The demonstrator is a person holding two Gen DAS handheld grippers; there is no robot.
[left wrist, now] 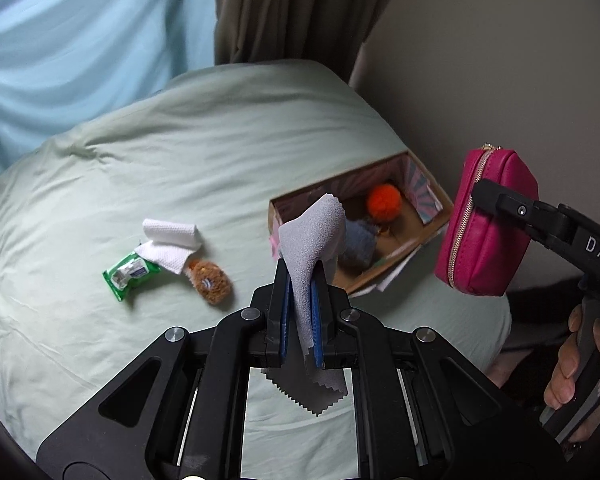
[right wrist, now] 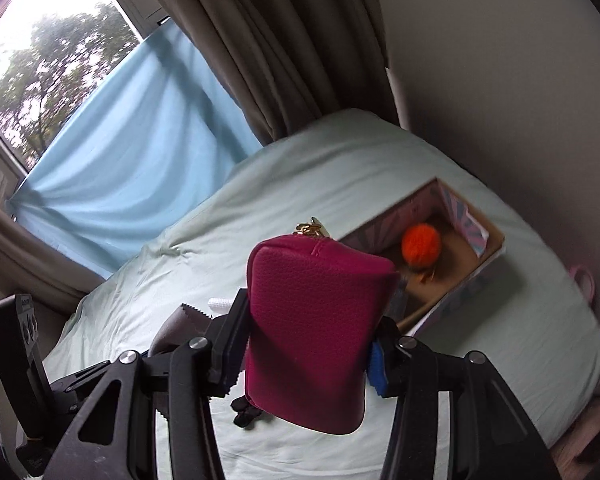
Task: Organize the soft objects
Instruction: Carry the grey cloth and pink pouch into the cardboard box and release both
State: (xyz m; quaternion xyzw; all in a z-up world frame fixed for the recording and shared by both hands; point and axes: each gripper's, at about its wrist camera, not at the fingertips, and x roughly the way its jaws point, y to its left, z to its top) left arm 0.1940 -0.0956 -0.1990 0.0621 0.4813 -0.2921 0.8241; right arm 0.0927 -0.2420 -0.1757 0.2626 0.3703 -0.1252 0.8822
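Note:
My left gripper [left wrist: 301, 280] is shut on a grey cleaning cloth [left wrist: 314, 232] with zigzag edges and holds it above the bed, just left of an open cardboard box [left wrist: 436, 196]. The box holds an orange pom-pom [left wrist: 383, 202] and a blue-grey fluffy thing [left wrist: 358, 246]. My right gripper [right wrist: 312, 332] is shut on a magenta zip pouch [right wrist: 312, 320] and holds it in the air to the right of the box; the pouch also shows in the left wrist view [left wrist: 486, 220]. The box [right wrist: 492, 240] and pom-pom [right wrist: 421, 246] lie beyond the pouch.
On the pale green bed sheet [left wrist: 180, 160] lie a white paper towel [left wrist: 170, 240], a green wipes pack [left wrist: 128, 274] and a brown fuzzy toy [left wrist: 211, 282]. A wall [left wrist: 500, 60] runs right of the bed. Curtains [right wrist: 260, 60] and a window [right wrist: 40, 40] are behind.

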